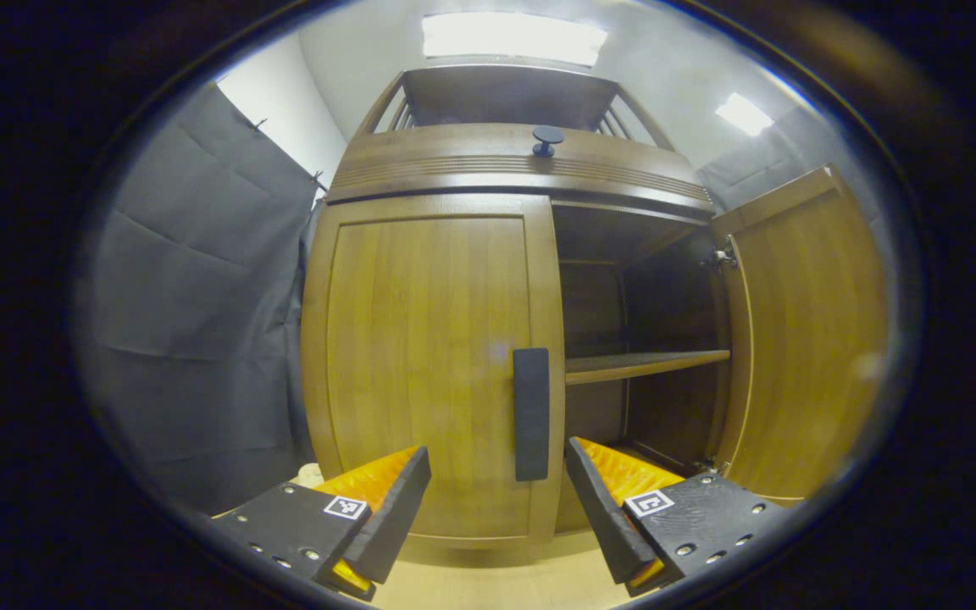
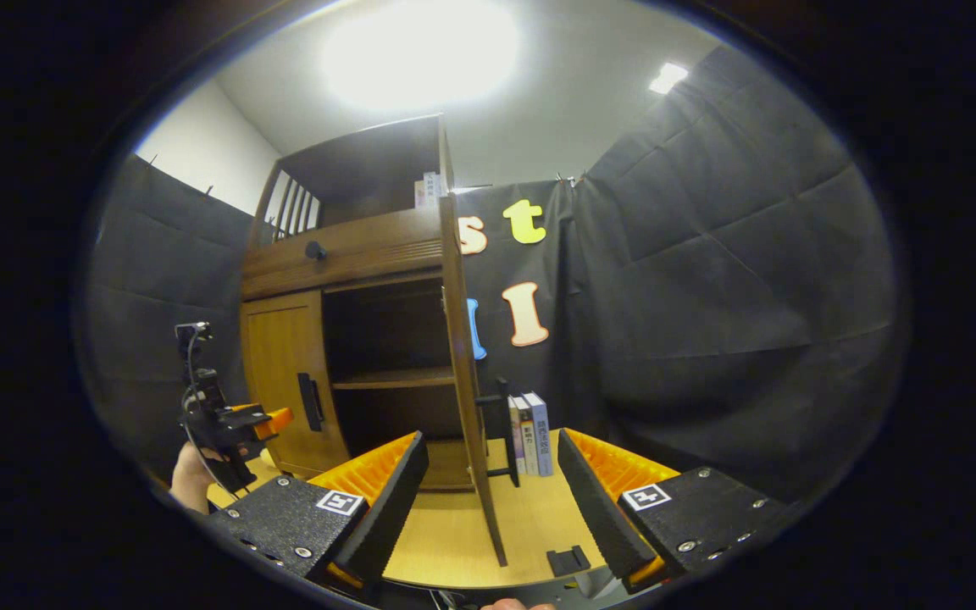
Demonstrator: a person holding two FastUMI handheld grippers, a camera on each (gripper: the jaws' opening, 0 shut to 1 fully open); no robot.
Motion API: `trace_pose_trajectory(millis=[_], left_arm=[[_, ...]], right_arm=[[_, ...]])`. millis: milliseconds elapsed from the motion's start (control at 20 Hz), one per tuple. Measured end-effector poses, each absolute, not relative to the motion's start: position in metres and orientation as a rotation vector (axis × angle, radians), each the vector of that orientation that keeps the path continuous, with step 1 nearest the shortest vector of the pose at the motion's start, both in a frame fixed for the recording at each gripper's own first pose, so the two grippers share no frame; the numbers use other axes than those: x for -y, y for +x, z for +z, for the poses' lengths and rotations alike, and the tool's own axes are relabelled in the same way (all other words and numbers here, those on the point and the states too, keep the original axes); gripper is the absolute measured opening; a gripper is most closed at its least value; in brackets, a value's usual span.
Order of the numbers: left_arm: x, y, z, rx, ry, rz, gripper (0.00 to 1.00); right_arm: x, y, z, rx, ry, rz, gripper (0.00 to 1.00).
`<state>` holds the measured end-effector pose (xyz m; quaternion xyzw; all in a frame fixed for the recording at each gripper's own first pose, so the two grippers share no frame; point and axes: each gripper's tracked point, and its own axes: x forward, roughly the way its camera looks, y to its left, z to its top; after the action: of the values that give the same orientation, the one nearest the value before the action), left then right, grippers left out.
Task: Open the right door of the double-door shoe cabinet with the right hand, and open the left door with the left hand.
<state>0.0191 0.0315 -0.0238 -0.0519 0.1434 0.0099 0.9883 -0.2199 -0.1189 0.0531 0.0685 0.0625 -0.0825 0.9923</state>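
- A recording booth: black cloth walls (image 2: 708, 254) pinned up under ceiling light panels (image 1: 512, 36).
- Home-style props: a wooden shoe cabinet (image 1: 429, 364) and books (image 2: 530, 434) on a table (image 2: 530, 517).

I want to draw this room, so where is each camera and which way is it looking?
Left gripper view: rides the left gripper, close in front of the cabinet, facing the closed left door and its handle; its own open fingers show.
Right gripper view: rides the right gripper, farther back and off to the right, facing the edge of the open right door and some books; its own open fingers and the person's hand holding the left gripper show.
Shared: cabinet, both doors, inner shelf.
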Motion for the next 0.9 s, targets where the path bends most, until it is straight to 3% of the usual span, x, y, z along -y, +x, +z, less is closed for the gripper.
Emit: trace_pose_trajectory(millis=[150,200,250,400,450,750,900], left_arm=[[-0.028,0.022,-0.021,-0.279,-0.115,0.006,1.0],[-0.028,0.024,-0.021,-0.276,-0.114,0.003,0.93],[-0.027,0.024,-0.021,-0.273,-0.115,-0.001,1.0],[-0.027,0.027,-0.024,-0.279,-0.115,-0.003,1.0],[-0.027,0.03,-0.026,-0.286,-0.115,-0.006,0.93],[-0.018,0.04,-0.033,-0.31,-0.127,-0.037,0.98],[-0.017,0.044,-0.036,-0.317,-0.121,-0.042,0.94]], right_arm=[[0.099,-0.214,0.068,-0.093,0.176,-0.14,0.95],[0.094,-0.209,0.069,-0.091,0.181,-0.138,0.95],[0.089,-0.205,0.069,-0.092,0.177,-0.138,0.94],[0.069,-0.192,0.075,-0.081,0.149,-0.113,0.95],[0.061,-0.186,0.077,-0.078,0.144,-0.1,0.91],[0.038,-0.151,0.085,-0.059,0.095,-0.076,0.95],[0.033,-0.131,0.08,-0.071,0.086,-0.076,0.95]])
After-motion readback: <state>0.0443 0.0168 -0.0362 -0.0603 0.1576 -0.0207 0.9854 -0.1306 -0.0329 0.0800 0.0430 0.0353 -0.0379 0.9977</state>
